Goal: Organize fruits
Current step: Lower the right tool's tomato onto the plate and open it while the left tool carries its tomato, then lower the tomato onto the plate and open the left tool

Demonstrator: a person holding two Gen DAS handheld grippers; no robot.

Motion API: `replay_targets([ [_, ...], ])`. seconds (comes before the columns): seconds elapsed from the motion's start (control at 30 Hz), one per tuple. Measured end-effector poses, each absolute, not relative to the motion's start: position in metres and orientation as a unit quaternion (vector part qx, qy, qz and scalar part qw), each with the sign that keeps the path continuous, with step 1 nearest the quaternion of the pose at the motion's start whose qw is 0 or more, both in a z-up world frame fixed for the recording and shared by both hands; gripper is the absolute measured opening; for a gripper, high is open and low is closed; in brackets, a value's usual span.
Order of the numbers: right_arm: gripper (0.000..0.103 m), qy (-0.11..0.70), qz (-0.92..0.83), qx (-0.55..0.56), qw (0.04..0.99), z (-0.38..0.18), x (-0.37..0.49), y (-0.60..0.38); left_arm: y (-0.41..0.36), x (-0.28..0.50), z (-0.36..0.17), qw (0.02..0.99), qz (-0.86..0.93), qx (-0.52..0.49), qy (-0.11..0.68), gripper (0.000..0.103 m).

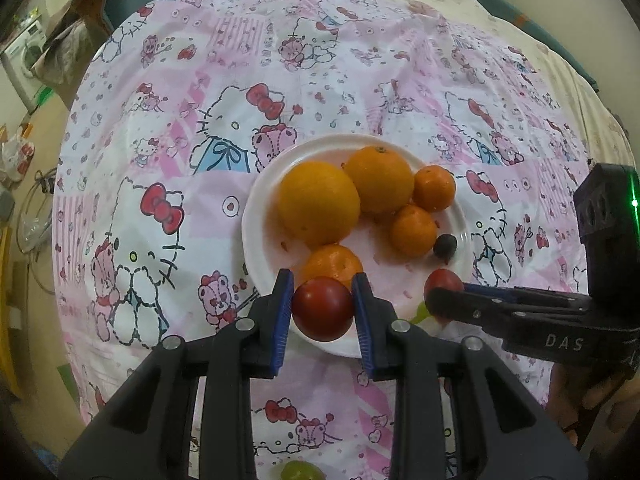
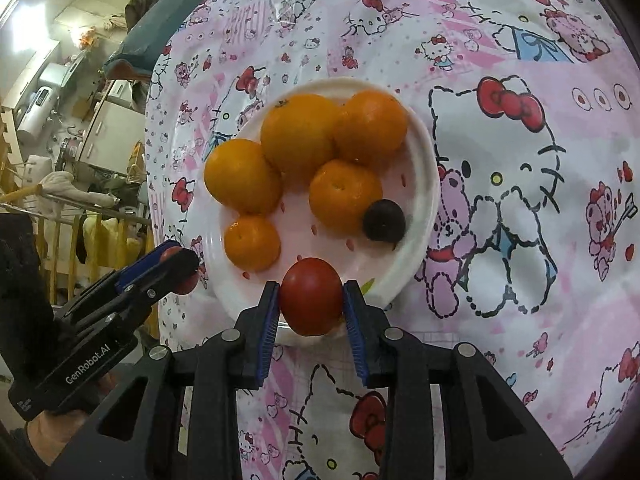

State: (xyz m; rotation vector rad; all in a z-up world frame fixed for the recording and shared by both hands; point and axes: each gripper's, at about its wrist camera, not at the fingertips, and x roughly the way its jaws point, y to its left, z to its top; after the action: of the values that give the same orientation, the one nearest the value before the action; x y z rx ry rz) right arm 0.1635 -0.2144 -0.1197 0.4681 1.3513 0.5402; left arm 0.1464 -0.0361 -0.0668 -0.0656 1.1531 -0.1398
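A white plate (image 1: 256,216) (image 2: 428,168) on the cartoon-print cloth holds several oranges and tangerines (image 1: 318,202) (image 2: 298,132) and a small dark fruit (image 1: 445,245) (image 2: 384,221). My left gripper (image 1: 323,280) is shut on a red tomato (image 1: 322,312) over the plate's near rim. It shows from the side in the right wrist view (image 2: 188,268), with that tomato (image 2: 187,286) peeking out. My right gripper (image 2: 311,286) (image 1: 436,298) has its pads against a second red tomato (image 2: 311,304) (image 1: 443,278), also over the plate's near edge.
A green grape (image 1: 296,472) lies on the cloth below the left gripper. The pink and white cloth (image 1: 160,160) spreads around the plate. Beyond the table's left edge stand a washing machine (image 1: 26,52) and cluttered furniture (image 2: 60,160).
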Motion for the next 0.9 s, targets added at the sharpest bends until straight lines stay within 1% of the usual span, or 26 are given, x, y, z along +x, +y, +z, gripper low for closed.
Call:
replay_targets([
  [0.03, 0.038, 0.61, 0.244, 0.215, 0.723, -0.118, 0.165, -0.215, -0.037, 0.147, -0.067, 0.836, -0.065, -0.03, 0.545, 0.026],
  [0.07, 0.05, 0.607, 0.246, 0.221, 0.723, -0.116, 0.164, -0.216, -0.038, 0.148, -0.067, 0.835, -0.065, -0.031, 0.545, 0.026],
  [0.1, 0.059, 0.601, 0.249, 0.228, 0.725, -0.114, 0.164, -0.218, -0.038, 0.149, -0.067, 0.835, -0.066, -0.033, 0.545, 0.026],
  [0.37, 0.059, 0.569, 0.228, 0.253, 0.749, -0.094, 0.155, -0.252, -0.054, 0.157, -0.069, 0.842, -0.064, -0.021, 0.536, 0.026],
  [0.5, 0.059, 0.557, 0.209, 0.272, 0.756, -0.089, 0.15, -0.28, -0.061, 0.161, -0.07, 0.841, -0.065, -0.031, 0.536, 0.026],
  [0.9, 0.059, 0.549, 0.184, 0.294, 0.76, -0.086, 0.147, -0.314, -0.067, 0.166, -0.081, 0.83, -0.071, -0.051, 0.55, 0.027],
])
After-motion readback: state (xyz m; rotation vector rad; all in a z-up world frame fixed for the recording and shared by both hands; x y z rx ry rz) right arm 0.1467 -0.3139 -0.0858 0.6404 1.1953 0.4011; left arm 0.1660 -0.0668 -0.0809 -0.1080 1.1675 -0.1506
